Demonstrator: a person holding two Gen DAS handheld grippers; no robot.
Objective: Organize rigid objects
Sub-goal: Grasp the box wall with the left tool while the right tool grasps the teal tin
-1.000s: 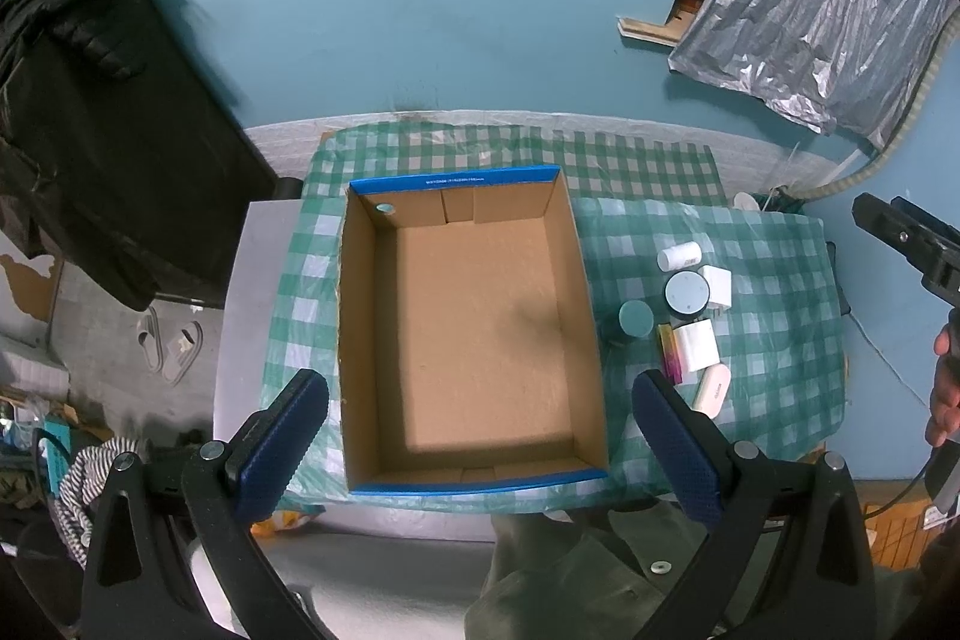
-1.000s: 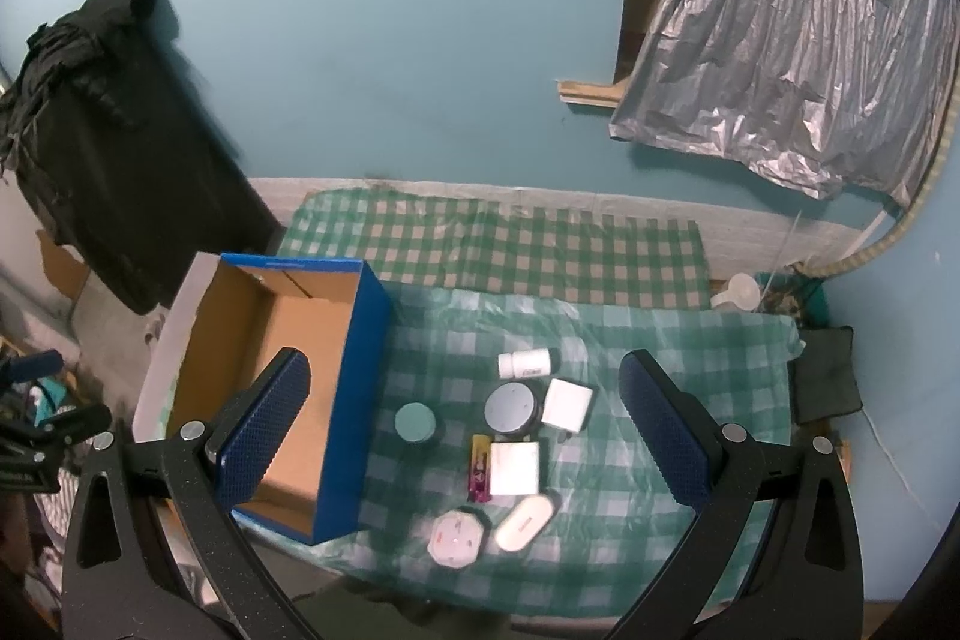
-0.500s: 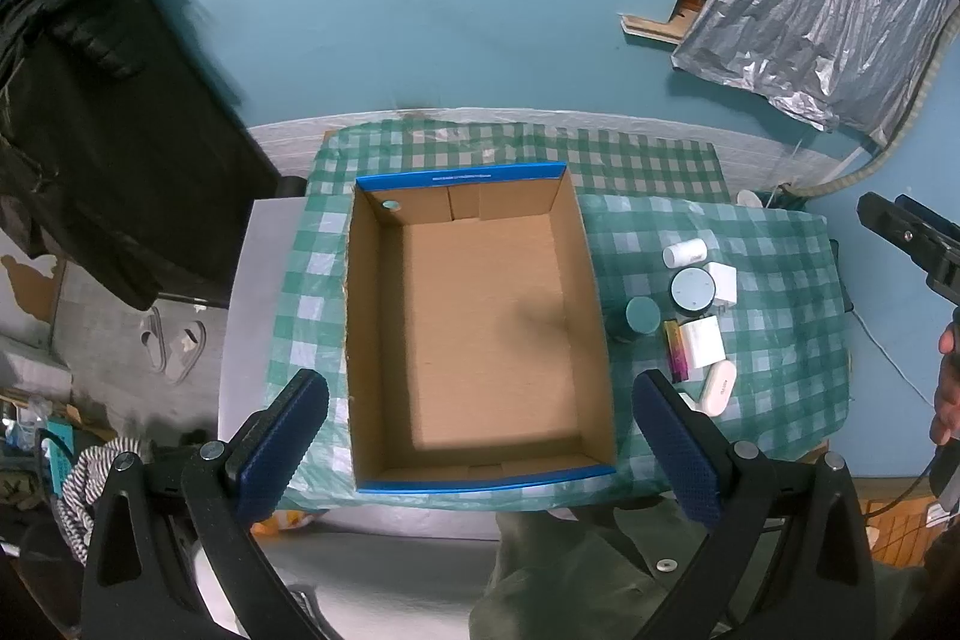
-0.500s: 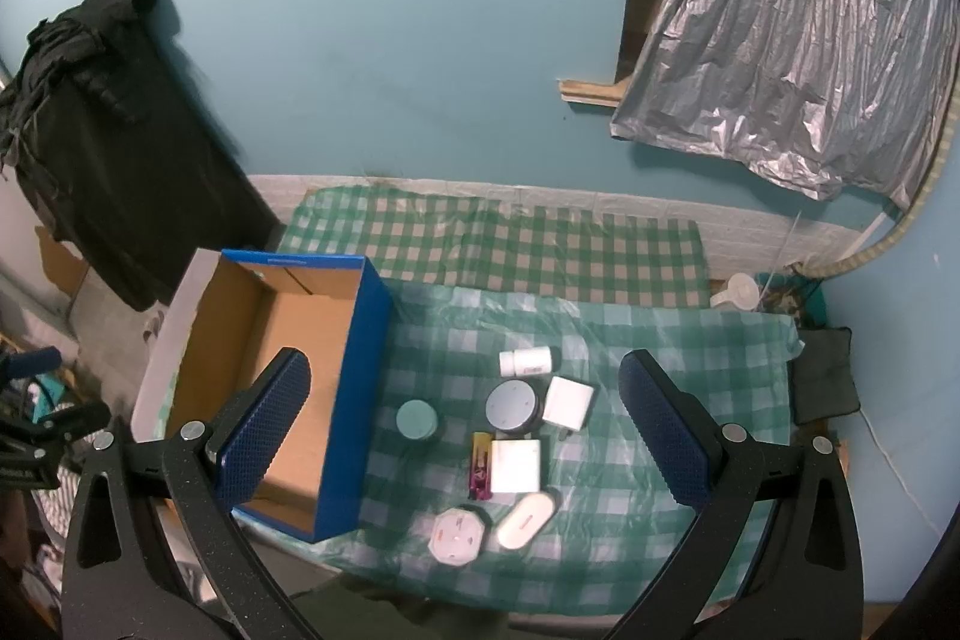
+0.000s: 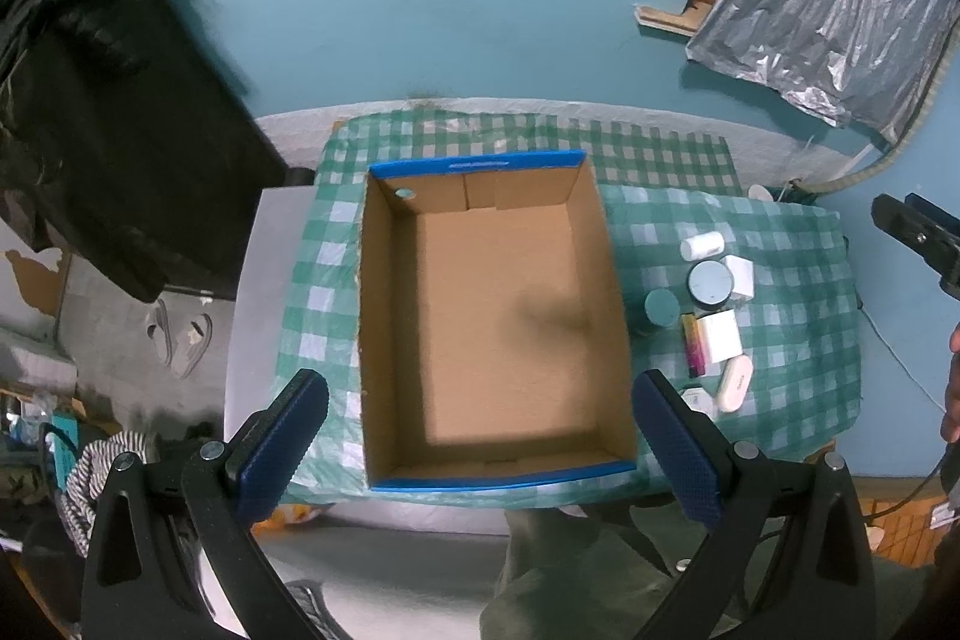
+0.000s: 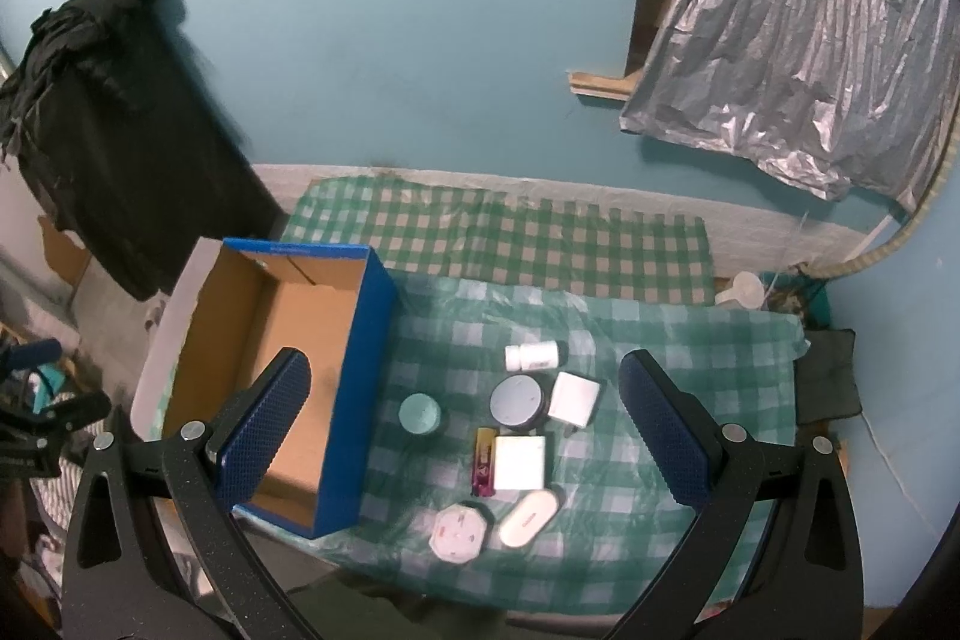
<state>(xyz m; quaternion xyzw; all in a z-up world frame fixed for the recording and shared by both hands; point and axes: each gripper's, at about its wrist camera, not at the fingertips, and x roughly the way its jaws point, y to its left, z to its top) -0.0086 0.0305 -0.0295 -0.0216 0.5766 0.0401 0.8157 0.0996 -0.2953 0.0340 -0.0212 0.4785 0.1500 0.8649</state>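
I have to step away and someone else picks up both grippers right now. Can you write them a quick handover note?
Left gripper: open, empty, held above the cardboard box.
Right gripper: open, empty, held above the items.
Box: nothing in it, on the checked cloth, to the left of the items.
Items, all on the cloth: white bottle lying down, teal jar, dark round tin, two white boxes, pink pack, octagonal case, white oval case.
Done: nothing packed.
Left: move every item into the box.
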